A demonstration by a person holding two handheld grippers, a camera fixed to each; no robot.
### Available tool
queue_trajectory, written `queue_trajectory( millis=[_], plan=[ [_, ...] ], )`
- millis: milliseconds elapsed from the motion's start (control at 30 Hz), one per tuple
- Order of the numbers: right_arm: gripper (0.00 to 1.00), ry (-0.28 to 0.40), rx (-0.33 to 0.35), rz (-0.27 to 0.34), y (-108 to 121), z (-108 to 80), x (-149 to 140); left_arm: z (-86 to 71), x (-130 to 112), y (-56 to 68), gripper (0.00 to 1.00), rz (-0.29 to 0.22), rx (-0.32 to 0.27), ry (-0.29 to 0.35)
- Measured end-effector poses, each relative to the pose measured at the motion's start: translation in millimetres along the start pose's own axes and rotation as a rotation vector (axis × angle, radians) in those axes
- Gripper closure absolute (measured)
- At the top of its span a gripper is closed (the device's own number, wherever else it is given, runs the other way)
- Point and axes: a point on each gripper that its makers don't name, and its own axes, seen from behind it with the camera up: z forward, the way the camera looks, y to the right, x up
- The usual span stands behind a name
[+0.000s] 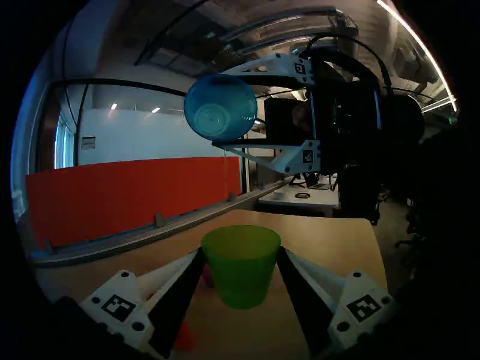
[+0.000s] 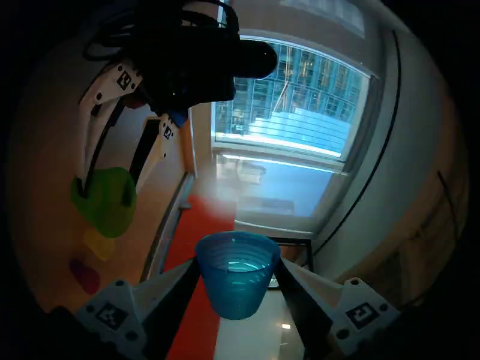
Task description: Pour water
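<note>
Left gripper view first: the left gripper point(image 1: 240, 258) is clamped on a green cup point(image 1: 240, 276), one finger pressed to each side, cup upright and held over the wooden table point(image 1: 336, 240). Its bottom edge sits low between the fingers, so I can't say if it touches the table or hangs above it. Up top is the right gripper point(image 1: 220, 109), with a blue cup point(image 1: 219, 107) pinched between its two fingers and tipped on its side, higher than the green one and well apart from it. The hand behind it is just a dark lump. A pinkish thing point(image 1: 206, 277) and an orange thing point(image 1: 183, 337) peek out by the left finger, mostly hidden, no clue what they are. Right gripper view: the whole picture is rolled, table point(image 2: 48, 180) running up the left edge. The right gripper point(image 2: 238, 265) squeezes the blue cup point(image 2: 238, 285) from both sides; something glints inside but I can't tell if it's water. Farther off, the left gripper point(image 2: 108, 189) holds the green cup point(image 2: 103, 201), with blurry yellow point(image 2: 99, 243) and red point(image 2: 84, 276) blobs on the table near it.
</note>
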Motion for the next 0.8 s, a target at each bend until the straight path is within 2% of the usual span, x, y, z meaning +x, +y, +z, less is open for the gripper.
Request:
queue_trajectory(
  millis=[233,500,633,800],
  plan=[
    [0.10,0.004,-0.002,0.017,1.4,-2.2,0.7,-0.2,1.1,0.2,0.14,0.001,0.001,0.002],
    [0.11,0.014,0.003,0.089,0.3,-7.8,-1.5,-1.3,2.1,1.1,0.14,0.003,0.001,0.004],
    [0.11,0.019,0.001,0.158,-0.5,-11.3,-3.2,-1.6,2.8,1.1,0.14,0.004,0.002,0.004],
    [0.11,0.036,-0.002,0.292,-2.8,-17.0,-1.8,-1.8,2.7,1.8,0.14,0.002,0.000,0.005]
  ],
)
